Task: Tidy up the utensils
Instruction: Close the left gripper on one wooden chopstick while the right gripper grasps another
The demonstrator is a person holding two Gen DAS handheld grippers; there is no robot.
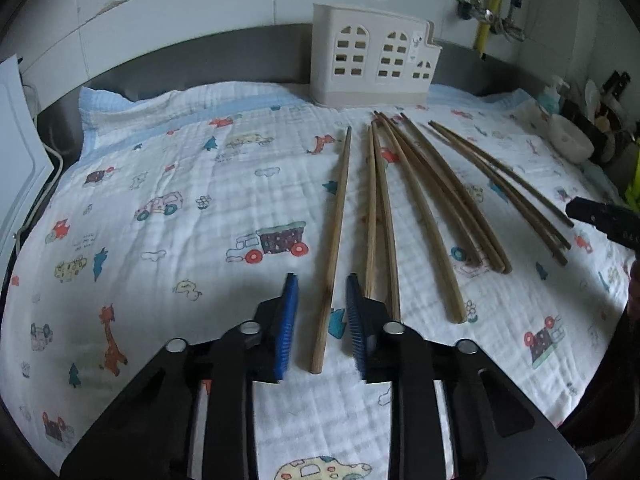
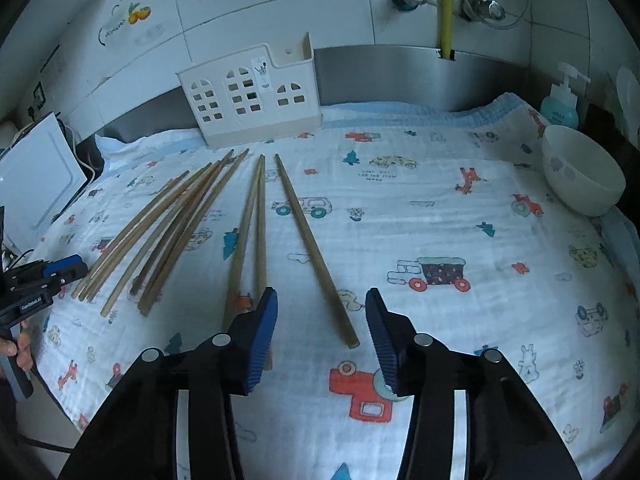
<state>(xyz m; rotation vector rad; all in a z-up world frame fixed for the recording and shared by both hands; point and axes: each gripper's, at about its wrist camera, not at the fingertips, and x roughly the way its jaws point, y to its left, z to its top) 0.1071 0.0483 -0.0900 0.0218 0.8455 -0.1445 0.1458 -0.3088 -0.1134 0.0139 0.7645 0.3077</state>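
Observation:
Several wooden chopsticks lie on a cartoon-print cloth (image 1: 168,168). In the left wrist view my left gripper (image 1: 322,280) is open, its blue pads on either side of the near end of a single chopstick (image 1: 334,240), apart from it. More chopsticks (image 1: 432,200) lie to its right. In the right wrist view my right gripper (image 2: 322,294) is open, its pads astride the near end of the rightmost chopstick (image 2: 312,244). A white house-shaped utensil holder (image 1: 372,56) stands at the back; it also shows in the right wrist view (image 2: 252,96).
A white bowl (image 2: 580,168) and a blue soap dispenser (image 2: 562,100) stand at the right edge. A white board (image 2: 36,176) leans at the left. Taps and a yellow hose (image 2: 446,4) hang on the tiled wall. The cloth (image 2: 460,208) lies open at right.

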